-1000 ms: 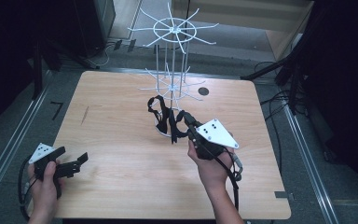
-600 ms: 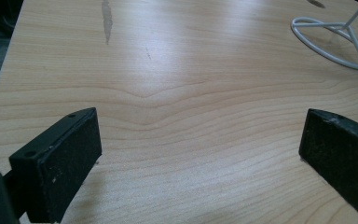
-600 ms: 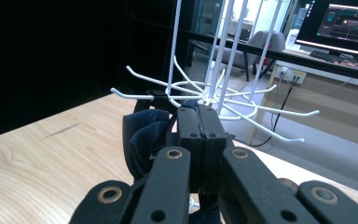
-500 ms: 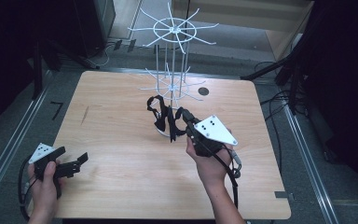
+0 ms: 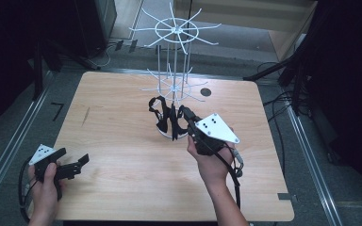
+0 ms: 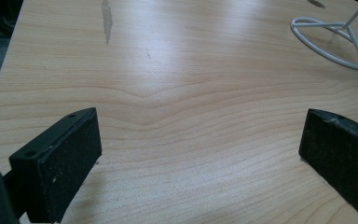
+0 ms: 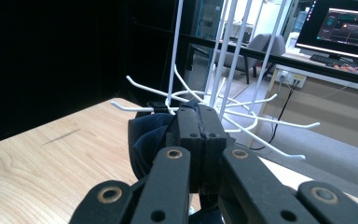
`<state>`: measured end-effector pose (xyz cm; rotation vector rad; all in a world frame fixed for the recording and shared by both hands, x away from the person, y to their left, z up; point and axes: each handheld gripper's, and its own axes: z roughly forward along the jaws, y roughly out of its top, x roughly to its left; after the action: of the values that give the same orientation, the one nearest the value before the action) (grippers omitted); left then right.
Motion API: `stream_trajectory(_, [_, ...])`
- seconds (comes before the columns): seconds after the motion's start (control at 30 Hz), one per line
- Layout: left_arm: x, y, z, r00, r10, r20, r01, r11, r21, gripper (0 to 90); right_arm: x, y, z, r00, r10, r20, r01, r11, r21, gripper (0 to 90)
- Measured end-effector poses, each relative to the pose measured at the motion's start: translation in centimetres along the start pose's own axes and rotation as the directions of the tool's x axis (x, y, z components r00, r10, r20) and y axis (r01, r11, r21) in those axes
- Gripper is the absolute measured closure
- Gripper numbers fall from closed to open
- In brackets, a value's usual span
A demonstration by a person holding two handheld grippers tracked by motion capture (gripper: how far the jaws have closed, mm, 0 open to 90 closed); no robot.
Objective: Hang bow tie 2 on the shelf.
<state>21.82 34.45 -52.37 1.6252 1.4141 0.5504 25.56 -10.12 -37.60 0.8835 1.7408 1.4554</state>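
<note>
A: Where's the black strap (image 5: 166, 117)?
B: Pinched in my right tongs (image 5: 185, 113), just ahead of them, hanging lengthwise down beside the white rack (image 5: 174, 70).
A: Left tongs (image 5: 78, 162)?
B: Wide apart over bare worktop (image 5: 122, 141).

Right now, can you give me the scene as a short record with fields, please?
surface: wooden table
rack: white wire rack standing at the table's far middle
held item: black strap, hanging by the rack's lower hooks
right gripper: jaws shut on the black strap
left gripper: jaws open, nothing between them, low over the table's near left corner
</note>
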Motion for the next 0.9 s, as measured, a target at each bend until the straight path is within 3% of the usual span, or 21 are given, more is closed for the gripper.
stream_trajectory(0.47, [0.0, 0.0, 0.0, 1.0, 0.0, 0.0, 0.0, 1.0, -0.001, 0.0, 0.2, 0.9, 0.4, 0.9999, -0.014, -0.006, 0.014, 0.9999, -0.01, 90.0])
stream_trajectory(0.9, [0.0, 0.0, 0.0, 1.0, -0.001, 0.001, 0.001, 1.0, 0.0, 0.0, -0.4, 0.4, 1.9, 0.9999, -0.008, 0.008, 0.008, 0.9995, 0.03, 90.0])
